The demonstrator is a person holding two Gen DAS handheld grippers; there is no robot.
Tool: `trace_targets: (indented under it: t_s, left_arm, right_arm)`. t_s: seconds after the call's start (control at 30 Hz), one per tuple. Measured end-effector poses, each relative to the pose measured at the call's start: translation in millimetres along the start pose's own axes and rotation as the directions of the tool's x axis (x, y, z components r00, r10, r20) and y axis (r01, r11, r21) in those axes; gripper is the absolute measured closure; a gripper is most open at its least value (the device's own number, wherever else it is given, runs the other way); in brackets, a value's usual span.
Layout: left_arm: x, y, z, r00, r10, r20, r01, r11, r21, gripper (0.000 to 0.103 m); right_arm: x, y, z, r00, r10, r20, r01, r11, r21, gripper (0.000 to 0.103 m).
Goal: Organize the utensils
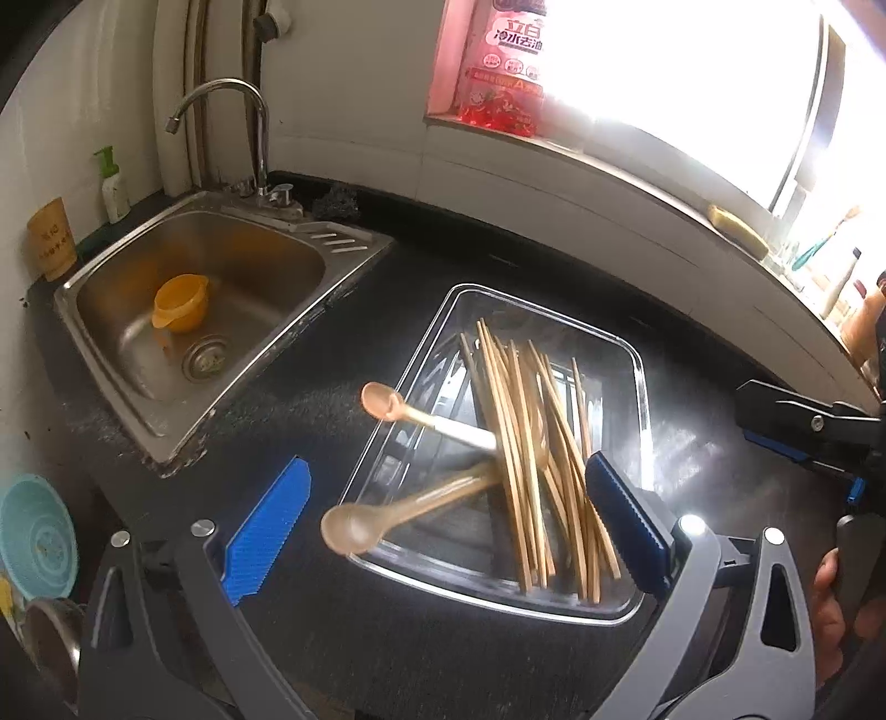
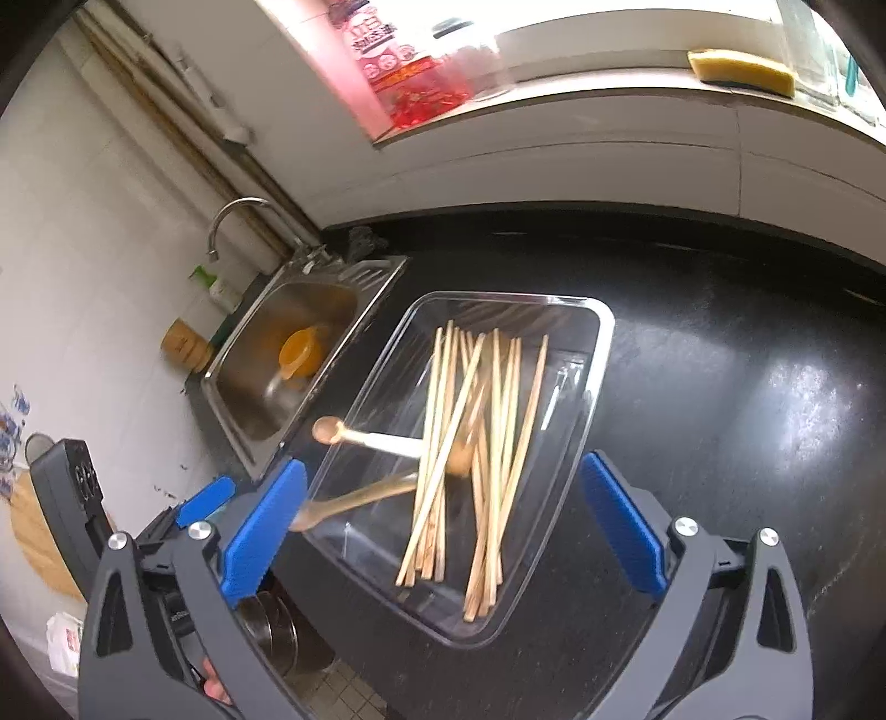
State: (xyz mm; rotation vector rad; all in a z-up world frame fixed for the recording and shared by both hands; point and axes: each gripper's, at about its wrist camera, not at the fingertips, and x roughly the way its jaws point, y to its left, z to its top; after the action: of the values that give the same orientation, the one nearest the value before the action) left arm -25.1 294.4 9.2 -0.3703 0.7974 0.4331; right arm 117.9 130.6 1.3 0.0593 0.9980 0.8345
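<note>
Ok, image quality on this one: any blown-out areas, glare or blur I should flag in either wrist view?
Left wrist view: the window is blown out to white, with glare streaking the counter beside the clear tray. Right wrist view: the window is overexposed too, a bright patch sits on the counter, and the chopsticks look slightly smeared. Both views curve at the edges.

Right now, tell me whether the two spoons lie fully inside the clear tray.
No. Both wooden spoons stick out: their bowls overhang the clear tray's sink-side rim, while their handles run under the chopsticks.
</note>
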Motion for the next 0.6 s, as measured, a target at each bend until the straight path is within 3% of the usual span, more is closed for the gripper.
trace_targets:
  t_s: [0.2,0.3,0.5,0.6]
  left_arm:
    - [-18.5,-8.3,-14.6,1.000,0.006,0.010,-0.006,1.000,0.008,0.006]
    - [-26.4,-21.8,-25.1,1.000,-0.007,0.017,0.007,1.000,0.017,0.006]
    - [-32.4,-74.5,-50.8,0.996,-0.085,0.011,0.084,0.994,0.072,0.006]
    - [-33.0,-106.3,-65.6,0.992,-0.127,0.012,0.125,0.985,0.115,0.006]
  right_arm:
    - [-35.0,8.4,-15.8,0.997,-0.043,0.059,0.046,0.997,-0.057,0.007]
    - [-63.8,2.5,-30.4,0.988,-0.105,0.117,0.114,0.991,-0.076,0.007]
    - [-128.0,-34.8,-68.9,0.941,-0.239,0.238,0.255,0.966,-0.039,0.007]
    - [-159.4,-65.4,-94.9,0.902,-0.336,0.271,0.345,0.939,0.015,0.007]
